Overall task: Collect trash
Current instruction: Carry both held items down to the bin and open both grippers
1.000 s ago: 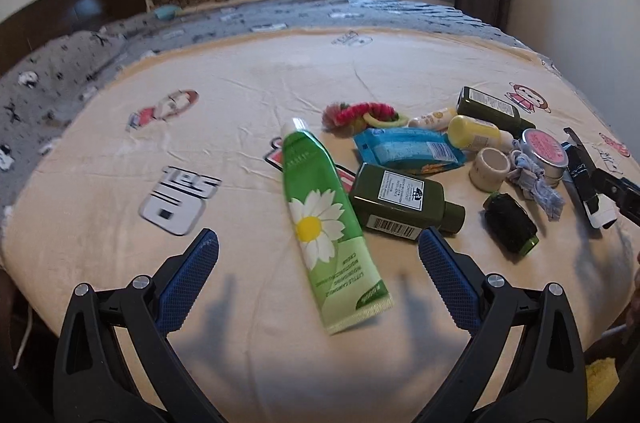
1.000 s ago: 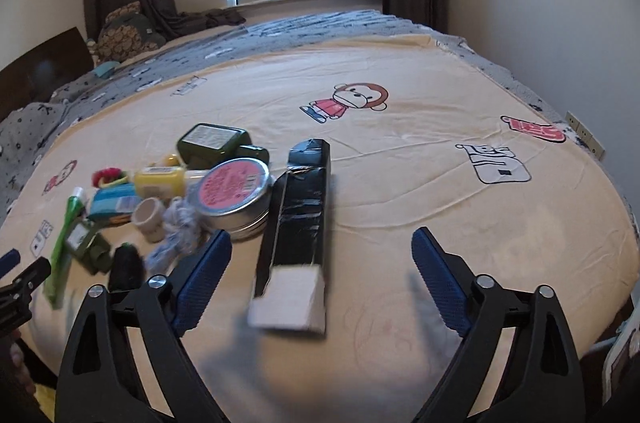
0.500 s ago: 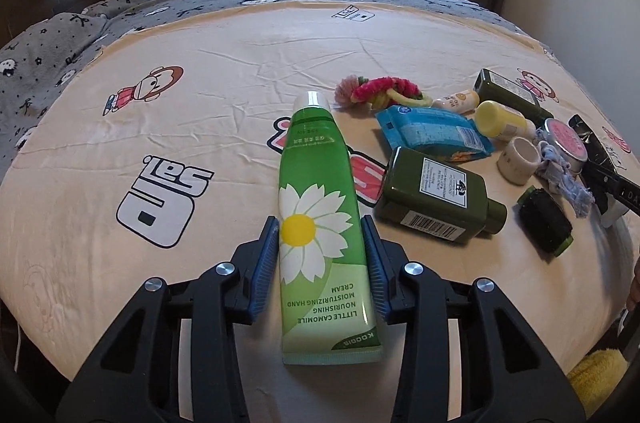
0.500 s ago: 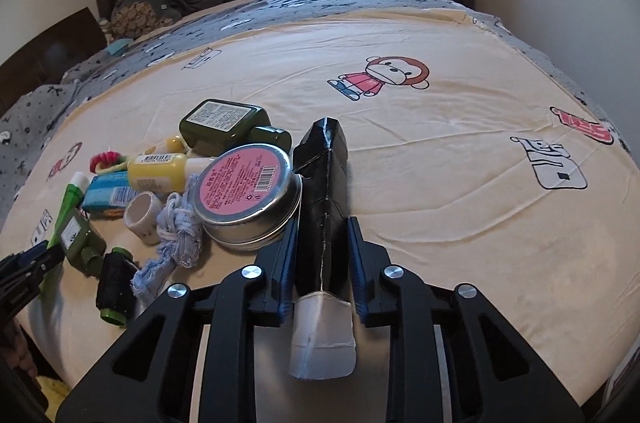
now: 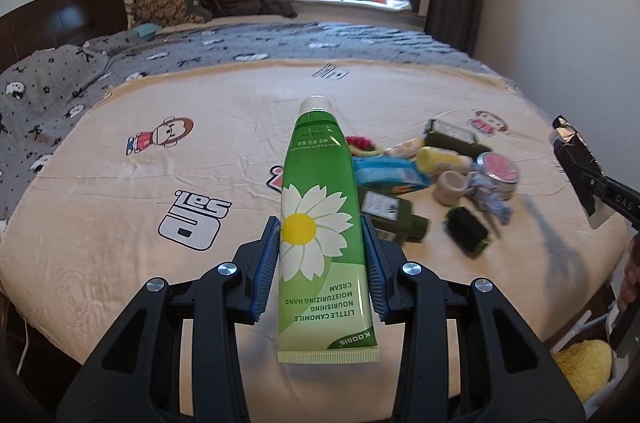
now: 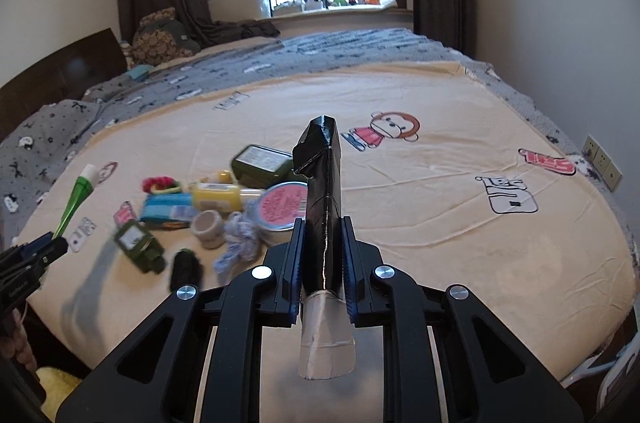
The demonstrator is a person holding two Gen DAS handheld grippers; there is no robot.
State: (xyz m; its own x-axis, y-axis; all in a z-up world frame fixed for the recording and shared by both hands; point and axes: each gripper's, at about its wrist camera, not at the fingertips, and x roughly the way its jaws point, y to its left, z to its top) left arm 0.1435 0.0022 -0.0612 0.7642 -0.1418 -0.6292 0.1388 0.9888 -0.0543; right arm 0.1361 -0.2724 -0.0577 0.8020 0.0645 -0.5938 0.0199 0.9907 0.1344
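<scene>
1. Over on the left, the left gripper [image 5: 322, 255] pinches a green hand-cream tube [image 5: 320, 223] with a daisy on it; its blue pads press the tube's two sides. The tube is off the bed, cap pointing away towards the window.
2. Below and to the right of it, the cream blanket [image 5: 200, 183] with its cartoon prints carries the rest of the clutter in a loose heap: a dark green bottle [image 5: 394, 213], a blue packet [image 5: 386, 173], a yellow bottle [image 5: 440, 157], a small cream cup [image 5: 450, 185], a pink-lidded tin [image 5: 498, 167] and a black, green-tipped container [image 5: 468, 229].
3. On the right, the right gripper [image 6: 322, 259] is closing its jaws on a long black packet [image 6: 324, 207] with a pale end, already squeezed flat between the pads and held above the blanket, beside the heap.
</scene>
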